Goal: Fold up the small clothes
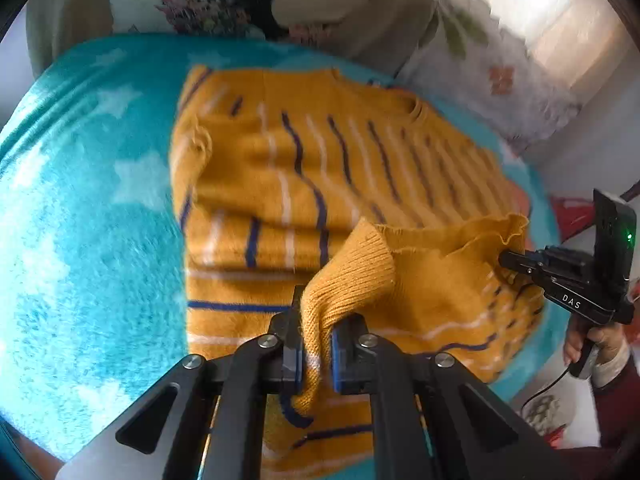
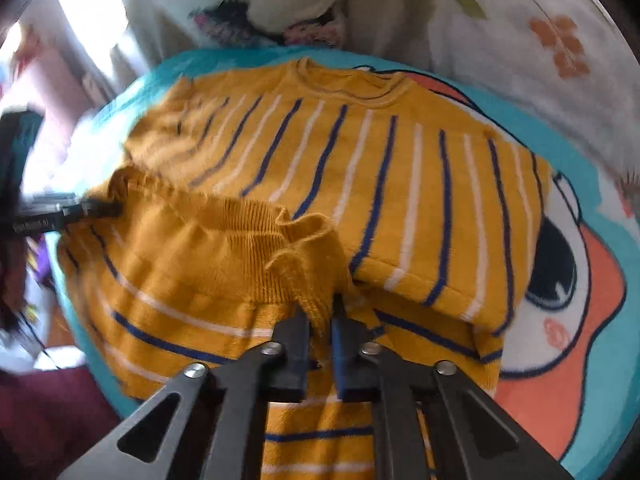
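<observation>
A small mustard-yellow sweater (image 1: 320,160) with blue and white stripes lies on a teal blanket (image 1: 80,200), its neckline at the far side. Its ribbed bottom hem (image 1: 360,264) is lifted and held taut between both grippers. In the left wrist view my left gripper (image 1: 318,320) is shut on one corner of the hem. My right gripper (image 1: 508,258) pinches the other corner at the right. In the right wrist view my right gripper (image 2: 320,312) is shut on the hem (image 2: 224,232) above the sweater (image 2: 360,152), and my left gripper (image 2: 104,208) grips it at the far left.
The blanket (image 2: 560,260) has white stars and a cartoon print in orange, black and white. Floral bedding (image 2: 540,20) is piled behind it. A hand (image 1: 600,344) in a maroon sleeve holds the right gripper's handle at the blanket's right edge.
</observation>
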`<state>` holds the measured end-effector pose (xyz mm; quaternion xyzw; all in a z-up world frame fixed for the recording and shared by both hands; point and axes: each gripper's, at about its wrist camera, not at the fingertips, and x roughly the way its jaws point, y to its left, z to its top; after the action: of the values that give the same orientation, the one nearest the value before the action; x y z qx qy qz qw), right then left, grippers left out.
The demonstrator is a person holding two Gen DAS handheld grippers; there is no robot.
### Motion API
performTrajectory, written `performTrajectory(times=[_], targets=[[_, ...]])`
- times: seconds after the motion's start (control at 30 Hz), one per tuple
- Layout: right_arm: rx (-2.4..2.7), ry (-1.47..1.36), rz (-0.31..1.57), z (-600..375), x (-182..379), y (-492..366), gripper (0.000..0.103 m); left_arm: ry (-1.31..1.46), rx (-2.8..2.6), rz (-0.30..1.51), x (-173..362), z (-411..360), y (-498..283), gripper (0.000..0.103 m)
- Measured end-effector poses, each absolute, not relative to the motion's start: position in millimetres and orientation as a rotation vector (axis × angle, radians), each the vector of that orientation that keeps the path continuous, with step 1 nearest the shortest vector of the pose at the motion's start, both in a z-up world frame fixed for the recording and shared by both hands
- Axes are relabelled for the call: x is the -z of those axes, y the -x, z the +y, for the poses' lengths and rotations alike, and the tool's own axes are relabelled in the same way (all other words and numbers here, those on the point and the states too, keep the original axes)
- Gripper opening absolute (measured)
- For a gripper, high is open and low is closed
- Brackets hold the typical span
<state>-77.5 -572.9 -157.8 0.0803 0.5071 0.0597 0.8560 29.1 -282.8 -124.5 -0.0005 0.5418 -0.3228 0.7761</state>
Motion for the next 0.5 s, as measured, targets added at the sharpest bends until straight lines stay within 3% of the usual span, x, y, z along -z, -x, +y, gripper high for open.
performTrajectory(times=[0.3, 0.5], targets=[[-0.035, -0.373, 0.892, -627, 87, 56, 0.008, 0.112, 0.792, 1.098, 72, -307, -110, 0.009], [0.076, -0.462, 0.925, -659, 115, -6, 0.008, 0.07, 0.706, 1.165, 111, -353, -177, 0.012]])
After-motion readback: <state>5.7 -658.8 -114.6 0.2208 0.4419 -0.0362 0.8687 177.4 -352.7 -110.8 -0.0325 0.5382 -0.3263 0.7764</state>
